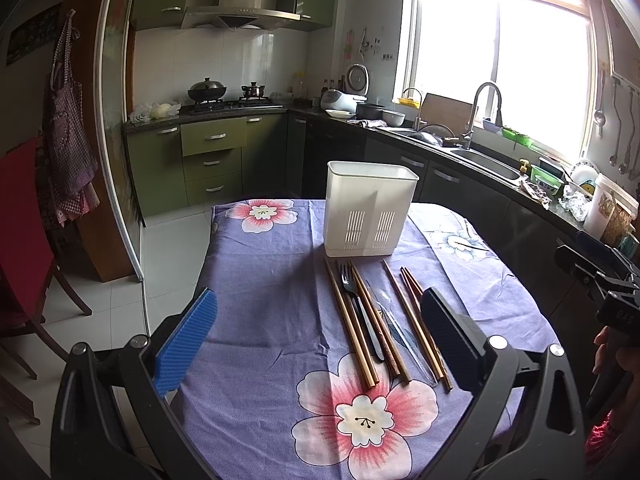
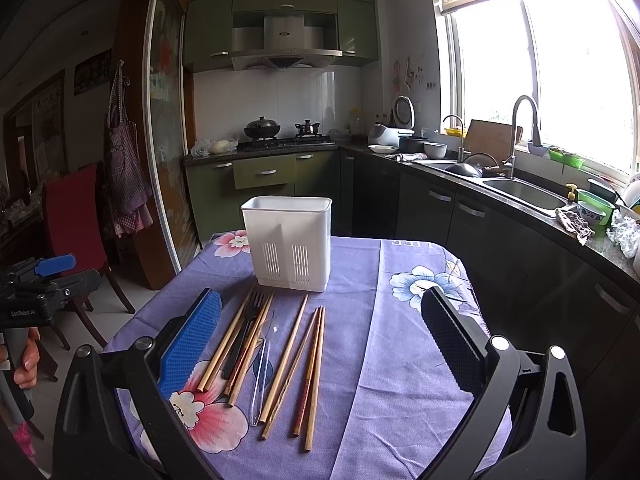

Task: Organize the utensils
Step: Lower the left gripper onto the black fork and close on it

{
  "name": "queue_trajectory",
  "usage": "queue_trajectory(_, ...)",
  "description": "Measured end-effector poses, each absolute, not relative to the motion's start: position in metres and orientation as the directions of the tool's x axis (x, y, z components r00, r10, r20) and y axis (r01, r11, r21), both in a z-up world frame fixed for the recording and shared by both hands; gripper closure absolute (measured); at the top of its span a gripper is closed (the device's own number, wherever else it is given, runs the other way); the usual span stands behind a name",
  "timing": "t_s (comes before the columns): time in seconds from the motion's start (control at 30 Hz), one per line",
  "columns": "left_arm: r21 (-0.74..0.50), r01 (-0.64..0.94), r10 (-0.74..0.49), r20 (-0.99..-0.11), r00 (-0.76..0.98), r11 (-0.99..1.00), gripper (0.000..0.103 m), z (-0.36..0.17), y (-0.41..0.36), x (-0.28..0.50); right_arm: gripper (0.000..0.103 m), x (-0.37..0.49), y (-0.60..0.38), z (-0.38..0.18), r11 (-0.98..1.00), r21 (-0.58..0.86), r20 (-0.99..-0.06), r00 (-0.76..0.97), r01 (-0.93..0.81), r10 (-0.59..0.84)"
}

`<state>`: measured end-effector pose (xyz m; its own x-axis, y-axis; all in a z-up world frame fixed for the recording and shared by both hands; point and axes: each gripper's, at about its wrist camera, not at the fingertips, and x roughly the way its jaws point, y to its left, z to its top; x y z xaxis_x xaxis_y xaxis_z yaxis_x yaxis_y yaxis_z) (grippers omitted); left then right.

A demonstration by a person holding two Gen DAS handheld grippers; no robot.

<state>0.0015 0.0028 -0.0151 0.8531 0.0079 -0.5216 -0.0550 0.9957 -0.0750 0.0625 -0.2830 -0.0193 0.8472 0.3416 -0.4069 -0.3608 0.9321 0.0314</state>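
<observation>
Both the left gripper (image 1: pixel 320 320) and the right gripper (image 2: pixel 322 332) are spread wide above the chopsticks (image 2: pixel 280 364) and black fork (image 1: pixel 352 292), holding nothing. Only the right wrist view shows the clear utensil (image 2: pixel 260 380) plainly. The white holder (image 1: pixel 370 210) stands upright behind them.

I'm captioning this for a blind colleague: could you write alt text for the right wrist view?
An open tool hovers over a purple flowered tablecloth, where wooden chopsticks and a black fork lie before an empty-looking white holder. Kitchen counters and a bright window sit behind.

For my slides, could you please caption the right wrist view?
Open right gripper above wooden chopsticks and a black fork lying on the purple floral tablecloth before a white plastic utensil holder.
</observation>
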Motion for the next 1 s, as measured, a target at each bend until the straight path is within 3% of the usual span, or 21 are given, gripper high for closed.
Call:
queue_trajectory(0.13, -0.067, -0.066, 0.016, -0.572, 0.820, 0.996, 0.006, -0.023, 0.005, 0.023, 0.004, 0.078, -0.278, -0.026, 0.928, 0.018, -0.457, 0.822, -0.373, 0.340)
queue_trajectory(0.27, -0.065, -0.070, 0.007, -0.684, 0.730, 0.995, 0.006, -0.045, 0.007, 0.065, 0.004, 0.110, -0.266, -0.042, 0.917, -0.013, -0.579, 0.750, -0.400, 0.319)
queue_trajectory(0.43, -0.149, -0.058, -0.085, -0.798, 0.597, 0.987, 0.006, -0.078, 0.006, 0.121, 0.004, 0.166, -0.253, -0.079, 0.900, 0.013, -0.756, 0.585, -0.436, 0.294)
queue_trajectory(0.57, -0.139, -0.072, -0.083, -0.857, 0.508, 0.988, 0.006, -0.097, -0.006, 0.156, 0.004, 0.204, -0.246, -0.104, 0.894, 0.085, -0.827, 0.469, -0.440, 0.309)
queue_trajectory(0.63, -0.136, -0.081, -0.083, -0.880, 0.468, 0.987, 0.008, -0.106, -0.013, 0.170, 0.014, 0.215, -0.245, -0.111, 0.894, 0.100, -0.839, 0.447, -0.436, 0.311)
queue_trajectory(0.73, -0.114, -0.071, -0.074, -0.904, 0.422, 0.991, 0.027, -0.115, -0.025, 0.186, 0.035, 0.229, -0.244, -0.117, 0.907, 0.071, -0.853, 0.446, -0.416, 0.271)
queue_trajectory(0.83, -0.097, -0.062, -0.066, -0.920, 0.387, 0.993, 0.036, -0.121, -0.036, 0.200, 0.052, 0.240, -0.241, -0.119, 0.904, 0.079, -0.867, 0.419, -0.420, 0.270)
queue_trajectory(0.9, -0.093, -0.057, -0.066, -0.927, 0.369, 0.994, 0.042, -0.124, -0.041, 0.207, 0.059, 0.242, -0.236, -0.120, 0.898, 0.074, -0.875, 0.403, -0.434, 0.267)
queue_trajectory(1.0, -0.097, -0.063, -0.071, -0.942, 0.327, 0.993, 0.054, -0.132, -0.046, 0.217, 0.060, 0.243, -0.234, -0.119, 0.893, 0.075, -0.877, 0.397, -0.444, 0.271)
